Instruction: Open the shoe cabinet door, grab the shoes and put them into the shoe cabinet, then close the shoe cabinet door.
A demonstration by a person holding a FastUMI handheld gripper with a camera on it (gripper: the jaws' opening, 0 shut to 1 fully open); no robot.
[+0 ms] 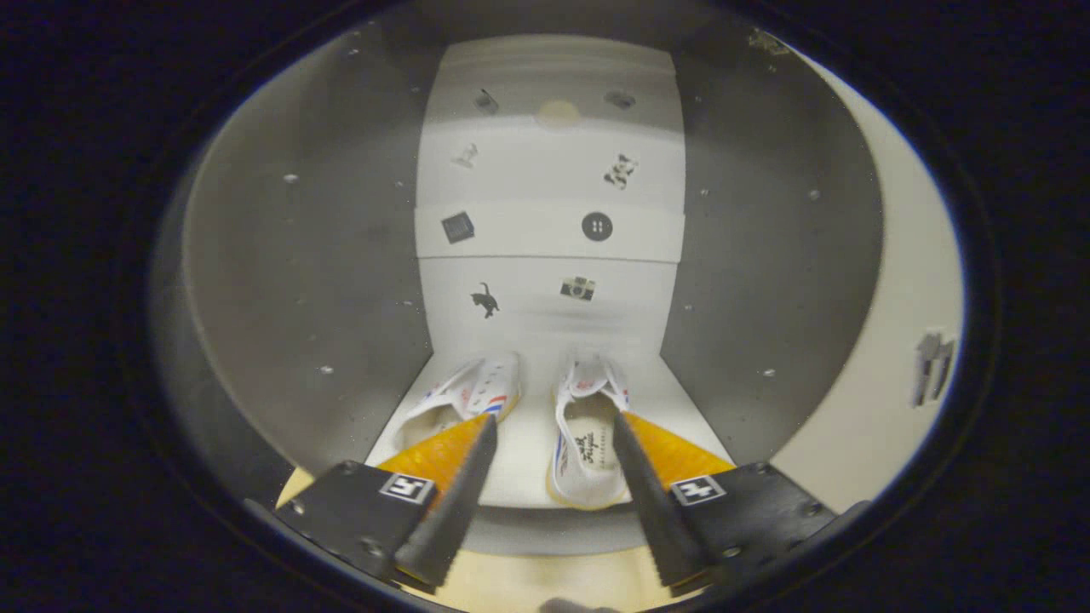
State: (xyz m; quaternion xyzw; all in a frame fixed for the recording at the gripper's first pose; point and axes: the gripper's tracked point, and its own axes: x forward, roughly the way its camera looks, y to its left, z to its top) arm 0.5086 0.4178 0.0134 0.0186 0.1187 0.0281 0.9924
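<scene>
**Shoes on the cabinet shelf, fingers spread apart**

Looking into the open shoe cabinet (281, 281), its grey left inner wall curves down to a pale shelf (528, 460). On that shelf, near the left wall, sits the left shoe (464, 396), a white canvas sneaker with red and blue stripes, toe pointing toward the back panel; its heel end is hidden behind the left finger. Just beside it, apart by a strip of bare shelf, lies the right shoe (588, 443), same white canvas, its opening and insole facing up and its heel at the shelf's front edge. The gripper (549, 421) is released, fingers spread wide with nothing between them but shelf and the edge of the right shoe; the right finger's tip overlaps the right shoe's opening, though contact cannot be told. Beyond the shoes rises the white back panel (549, 247), dotted with small dark stickers (485, 300). Further right stands the grey right inner wall (766, 255), and past it the cream door (886, 358), swung open.
</scene>
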